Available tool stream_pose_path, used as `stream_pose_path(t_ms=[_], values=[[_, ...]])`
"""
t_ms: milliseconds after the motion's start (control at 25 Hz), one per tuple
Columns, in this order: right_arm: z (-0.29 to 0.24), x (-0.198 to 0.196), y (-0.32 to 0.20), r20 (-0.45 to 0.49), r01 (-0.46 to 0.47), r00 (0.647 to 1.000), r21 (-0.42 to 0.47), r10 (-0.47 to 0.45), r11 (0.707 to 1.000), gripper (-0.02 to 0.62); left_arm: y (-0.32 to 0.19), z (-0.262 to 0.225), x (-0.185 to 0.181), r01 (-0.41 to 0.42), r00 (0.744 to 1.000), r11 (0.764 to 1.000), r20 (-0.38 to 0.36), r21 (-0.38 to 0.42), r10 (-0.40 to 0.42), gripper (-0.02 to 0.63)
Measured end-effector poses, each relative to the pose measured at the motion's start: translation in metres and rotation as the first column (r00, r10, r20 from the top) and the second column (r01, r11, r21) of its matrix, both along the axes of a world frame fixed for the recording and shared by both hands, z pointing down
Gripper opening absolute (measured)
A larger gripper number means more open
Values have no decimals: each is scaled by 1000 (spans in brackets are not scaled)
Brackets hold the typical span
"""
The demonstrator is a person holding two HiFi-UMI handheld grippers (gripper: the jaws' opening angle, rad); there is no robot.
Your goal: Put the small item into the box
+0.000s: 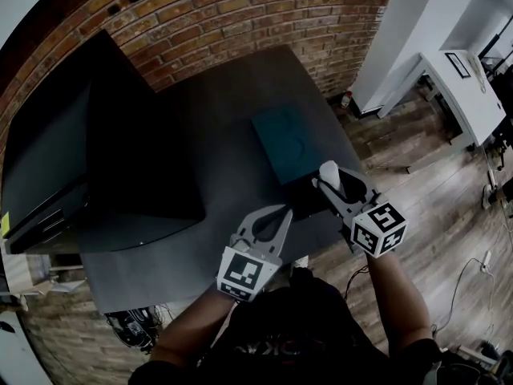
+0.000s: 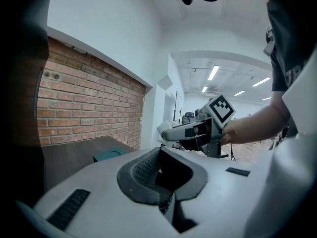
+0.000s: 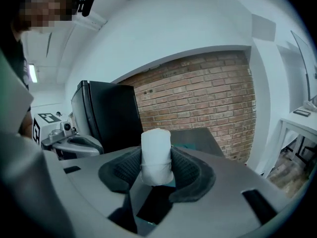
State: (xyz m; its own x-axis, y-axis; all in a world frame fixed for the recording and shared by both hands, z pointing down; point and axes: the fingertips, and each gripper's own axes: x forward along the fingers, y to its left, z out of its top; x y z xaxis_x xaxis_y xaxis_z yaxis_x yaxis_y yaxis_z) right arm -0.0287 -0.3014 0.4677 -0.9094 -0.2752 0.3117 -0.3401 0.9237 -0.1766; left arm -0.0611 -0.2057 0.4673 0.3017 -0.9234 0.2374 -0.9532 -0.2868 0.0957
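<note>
My right gripper [image 1: 329, 180] is shut on a small white cylinder-shaped item [image 1: 329, 172], held upright between its pads [image 3: 156, 155]. It hovers over the table's near right corner, just in front of a flat teal box [image 1: 282, 143] lying on the dark table [image 1: 216, 103]. From the left gripper view, the right gripper [image 2: 190, 132] shows with the white item [image 2: 166, 129] at its tip. My left gripper [image 1: 282, 213] hangs over the table's front edge, to the left of the right one. Its jaws stand together with nothing between them.
A large black case [image 1: 104, 151] fills the table's left half and rises tall in the right gripper view [image 3: 106, 115]. A brick wall [image 1: 240, 14] runs behind the table. White furniture [image 1: 461, 79] stands on the wooden floor to the right.
</note>
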Motion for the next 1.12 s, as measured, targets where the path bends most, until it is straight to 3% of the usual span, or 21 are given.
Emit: stream_pose_path(t_ms=[280, 560, 720, 1120], values=[[45, -15, 1, -140, 138, 981, 23, -134, 990, 195, -6, 20, 7, 6, 1000, 1000, 9, -24, -6, 34], [95, -23, 2, -302, 273, 919, 24, -254, 962, 195, -10, 35, 11, 13, 1000, 999, 1, -52, -13, 34], [124, -24, 8, -411, 369, 853, 36, -323, 929, 195, -12, 45, 13, 6, 1000, 998, 0, -67, -6, 34], [188, -16, 20, -650, 563, 632, 10, -422, 827, 196, -6, 64, 17, -2, 1000, 995, -9, -100, 1, 34]])
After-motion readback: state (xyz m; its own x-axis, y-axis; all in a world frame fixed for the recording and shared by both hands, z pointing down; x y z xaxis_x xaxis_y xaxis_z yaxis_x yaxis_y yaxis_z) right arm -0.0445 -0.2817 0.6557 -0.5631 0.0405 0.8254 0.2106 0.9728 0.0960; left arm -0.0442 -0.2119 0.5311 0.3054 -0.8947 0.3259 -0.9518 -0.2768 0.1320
